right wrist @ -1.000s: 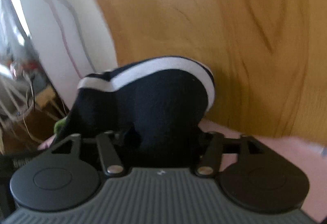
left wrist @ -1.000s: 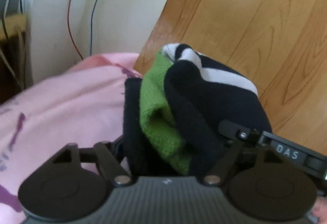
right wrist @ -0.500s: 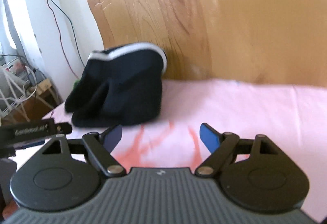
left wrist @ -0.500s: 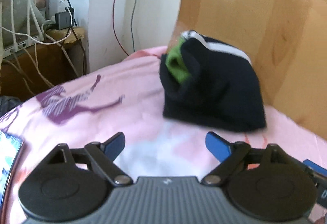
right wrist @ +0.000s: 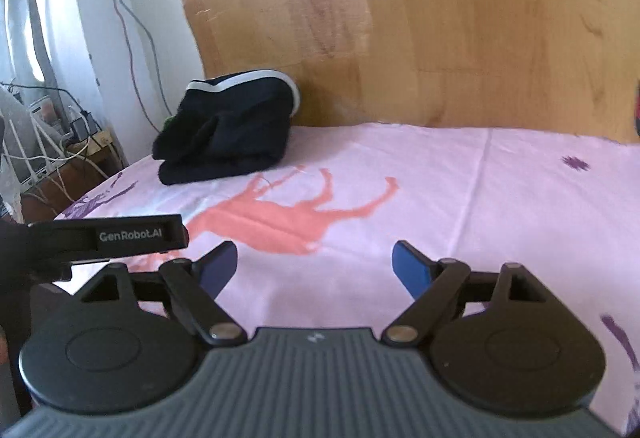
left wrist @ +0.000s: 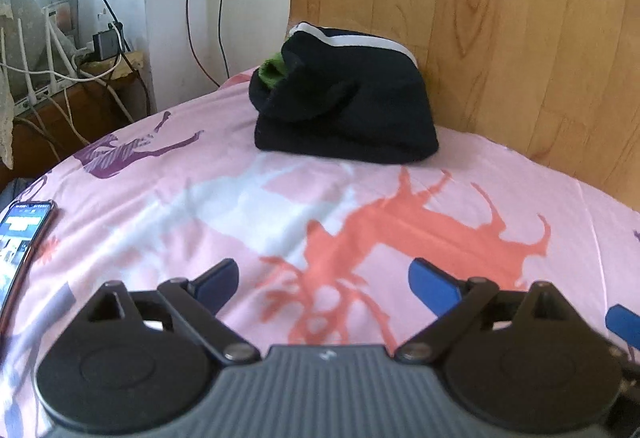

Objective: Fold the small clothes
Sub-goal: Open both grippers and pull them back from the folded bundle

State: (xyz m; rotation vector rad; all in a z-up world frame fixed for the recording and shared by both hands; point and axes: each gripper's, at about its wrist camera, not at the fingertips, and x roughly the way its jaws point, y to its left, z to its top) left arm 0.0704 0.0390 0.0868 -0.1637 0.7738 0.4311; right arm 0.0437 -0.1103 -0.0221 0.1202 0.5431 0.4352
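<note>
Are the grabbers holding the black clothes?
No. Both the left gripper and right gripper are open and empty; the folded black clothes lie on the bed.

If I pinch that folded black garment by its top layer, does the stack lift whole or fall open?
Probably falls open: the garment is soft knit, its layers loosely stacked and sagging. Likely light. It shouldn't slide much on the bedsheet; the headboard behind would stop a push.

Open pink sheet (left wrist: 360, 198) ahead, folded dark garment (left wrist: 344, 110) against wooden headboard (left wrist: 500, 38), phone (left wrist: 20, 238) at left edge
</note>
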